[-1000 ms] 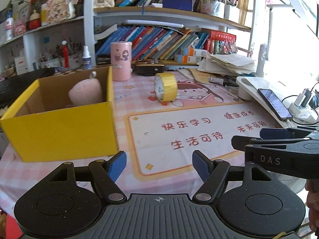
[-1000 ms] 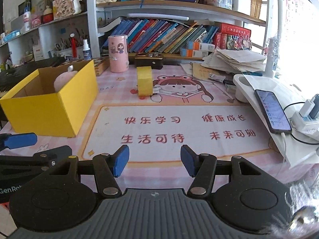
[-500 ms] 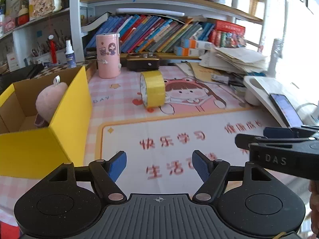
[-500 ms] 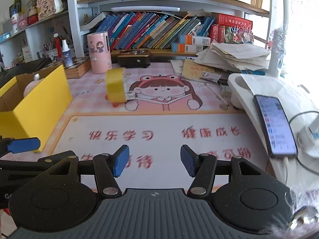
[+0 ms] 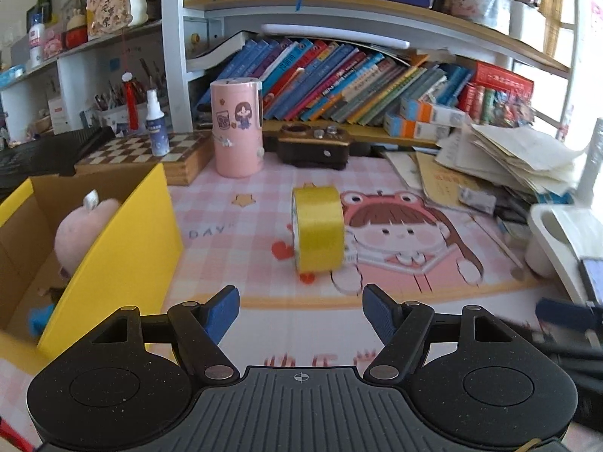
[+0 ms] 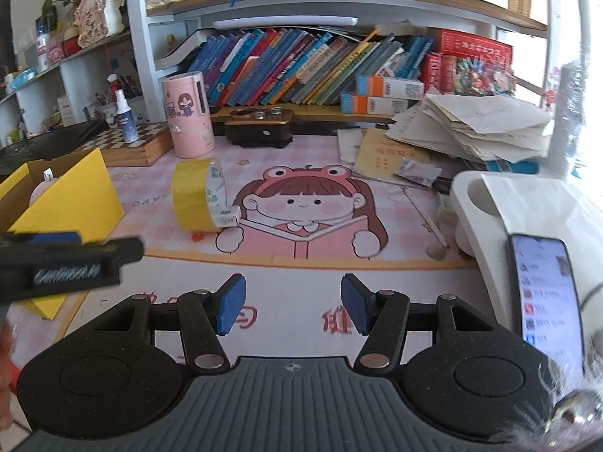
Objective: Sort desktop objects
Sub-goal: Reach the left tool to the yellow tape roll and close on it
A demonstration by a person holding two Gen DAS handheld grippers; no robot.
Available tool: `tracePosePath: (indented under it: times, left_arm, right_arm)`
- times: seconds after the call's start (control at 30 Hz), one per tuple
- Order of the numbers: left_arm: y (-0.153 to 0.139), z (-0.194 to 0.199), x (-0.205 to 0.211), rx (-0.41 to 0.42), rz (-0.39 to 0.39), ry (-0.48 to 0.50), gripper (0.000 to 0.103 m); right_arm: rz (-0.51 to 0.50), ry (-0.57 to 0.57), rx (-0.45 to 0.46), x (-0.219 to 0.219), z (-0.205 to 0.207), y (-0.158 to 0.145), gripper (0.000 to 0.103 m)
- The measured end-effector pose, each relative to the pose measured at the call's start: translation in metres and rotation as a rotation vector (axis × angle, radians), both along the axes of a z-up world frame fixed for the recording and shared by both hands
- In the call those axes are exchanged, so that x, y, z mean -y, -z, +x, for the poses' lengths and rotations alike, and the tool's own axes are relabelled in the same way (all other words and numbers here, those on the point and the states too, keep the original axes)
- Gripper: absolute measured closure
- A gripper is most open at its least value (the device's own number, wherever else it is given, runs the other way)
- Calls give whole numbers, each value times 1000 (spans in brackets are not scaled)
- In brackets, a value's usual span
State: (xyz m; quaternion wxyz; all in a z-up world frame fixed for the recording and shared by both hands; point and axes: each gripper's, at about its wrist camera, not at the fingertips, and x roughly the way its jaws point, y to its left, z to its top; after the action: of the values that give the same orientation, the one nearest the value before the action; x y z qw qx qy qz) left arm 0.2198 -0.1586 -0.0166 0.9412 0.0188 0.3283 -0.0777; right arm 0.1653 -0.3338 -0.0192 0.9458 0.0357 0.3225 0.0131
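Observation:
A yellow tape roll (image 5: 318, 229) stands on edge on the pink desk mat, straight ahead of my open, empty left gripper (image 5: 300, 312). It also shows in the right wrist view (image 6: 196, 194), ahead and to the left of my open, empty right gripper (image 6: 293, 303). A yellow cardboard box (image 5: 124, 248) stands at the left with a pink plush toy (image 5: 81, 228) inside. The box also shows in the right wrist view (image 6: 81, 192). The left gripper's side (image 6: 68, 263) crosses the left of the right wrist view.
A pink cylindrical holder (image 5: 236, 128), a dark brown case (image 5: 312, 147) and a chessboard box (image 5: 147, 154) with a spray bottle stand at the back. Stacked papers (image 6: 471, 128), a white stand (image 6: 527, 203) and a phone (image 6: 546, 286) lie at the right. Bookshelves rise behind.
Both grippers have moved forward over the mat toward the tape roll; the roll and the shelves look larger. The yellow box has slid to the left of both views. Both jaws stay open.

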Motion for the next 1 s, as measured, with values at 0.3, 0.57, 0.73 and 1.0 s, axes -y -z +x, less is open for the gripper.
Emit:
tracePosePath:
  times: [0.3, 0.57, 0.73, 1.0]
  left_arm:
    - [10, 53, 26, -8, 19, -24, 30]
    - [30, 91, 51, -20, 175, -6, 36]
    - [36, 109, 54, -46, 171, -29, 49]
    - [22, 96, 52, -96, 23, 65, 63]
  right_arm:
    - [3, -86, 6, 12, 18, 1, 48]
    - [16, -161, -55, 19, 33, 8, 48]
    - [8, -176, -59, 19, 34, 11, 48]
    - [26, -149, -77, 27, 35, 15, 48]
